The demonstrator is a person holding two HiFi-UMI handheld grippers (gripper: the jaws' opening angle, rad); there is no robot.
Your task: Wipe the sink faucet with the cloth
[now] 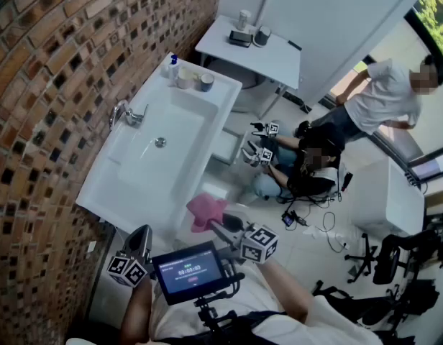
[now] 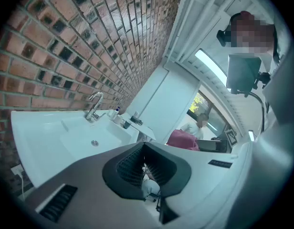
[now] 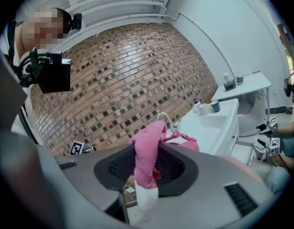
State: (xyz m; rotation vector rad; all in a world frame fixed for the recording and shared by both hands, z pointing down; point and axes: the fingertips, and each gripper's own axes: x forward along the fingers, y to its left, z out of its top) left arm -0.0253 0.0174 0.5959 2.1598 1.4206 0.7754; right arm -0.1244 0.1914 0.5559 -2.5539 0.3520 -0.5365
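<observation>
One white sink (image 1: 106, 185) runs along a brick wall (image 1: 42, 85) on the left, with one chrome faucet (image 1: 128, 113) at its wall side, untouched. One pink cloth (image 1: 206, 210) hangs off the sink's near right corner, well short of the faucet. The right gripper (image 1: 223, 225) is clamped on the cloth, which bunches up between its jaws and droops below them. The left gripper (image 1: 141, 236) sits just left of it with jaws drawn together and nothing between them.

Both of the person's forearms are bent, holding the two grippers close to the chest and aimed toward the sink's near end. Each gripper carries one cube with black-and-white square markers. One small screen (image 1: 189, 270) sits between the forearms; its writing is too small to read.

At the sink's far end stand one blue-capped bottle (image 1: 172, 67) and two cups (image 1: 206, 83). Two other people are to the right: one low on the floor (image 1: 308, 171), one standing (image 1: 383, 95).
</observation>
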